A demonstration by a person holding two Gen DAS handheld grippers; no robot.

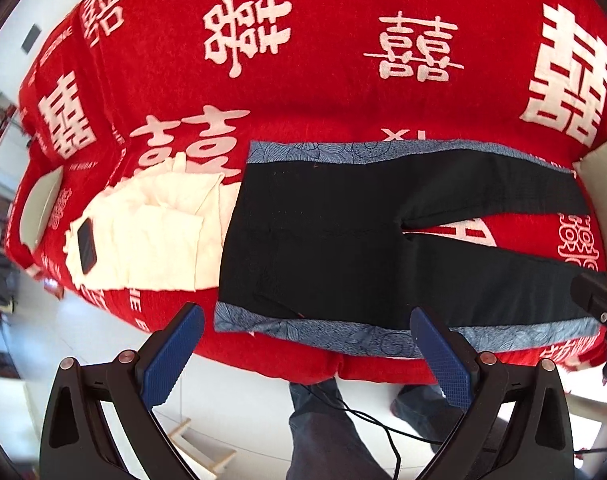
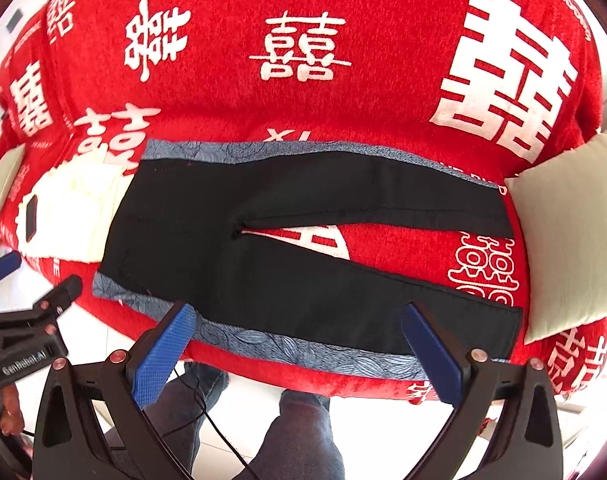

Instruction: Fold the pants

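Black pants (image 1: pixel 323 248) with blue patterned side stripes lie flat on the red bed, waist to the left, both legs spread apart to the right. In the right wrist view the pants (image 2: pixel 263 280) show the same way, legs parted in a V. My left gripper (image 1: pixel 307 344) hovers open above the near blue stripe by the waist end, holding nothing. My right gripper (image 2: pixel 299 340) is open too, above the near leg's stripe, nothing between its fingers. The left gripper's body (image 2: pixel 31 332) shows at the left edge of the right wrist view.
A red bedspread (image 1: pixel 343 92) with white characters covers the bed. Folded cream cloth (image 1: pixel 151 236) with a dark phone (image 1: pixel 87 246) on it lies left of the waist. A beige cushion (image 2: pixel 575 232) sits by the leg ends. A person's legs (image 1: pixel 323 432) and a cable stand below.
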